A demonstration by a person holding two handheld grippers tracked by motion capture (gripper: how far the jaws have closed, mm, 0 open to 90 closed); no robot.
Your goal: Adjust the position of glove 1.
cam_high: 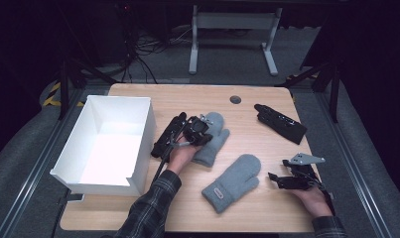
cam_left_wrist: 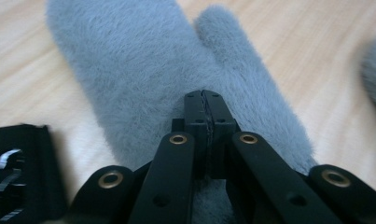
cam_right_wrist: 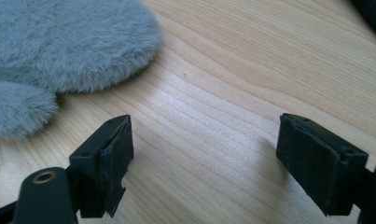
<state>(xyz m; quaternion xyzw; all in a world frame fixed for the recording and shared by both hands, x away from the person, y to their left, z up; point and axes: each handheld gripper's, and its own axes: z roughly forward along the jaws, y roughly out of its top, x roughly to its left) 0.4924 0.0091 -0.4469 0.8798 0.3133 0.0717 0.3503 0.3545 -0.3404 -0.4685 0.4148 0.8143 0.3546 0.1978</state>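
Two fluffy grey mittens lie on the wooden table. The far mitten lies at the centre with its thumb to the right. My left gripper hovers right over its palm, jaws shut tight against each other, with nothing visible between the pads. The near mitten lies cuff towards the person; its edge appears in the left gripper view. My right gripper rests low over bare wood to the right of that mitten, jaws wide open and empty.
A white open box stands at the table's left side. A black glove-like item lies between the box and the left hand. Another black item lies at the back right, beyond a round cable hole.
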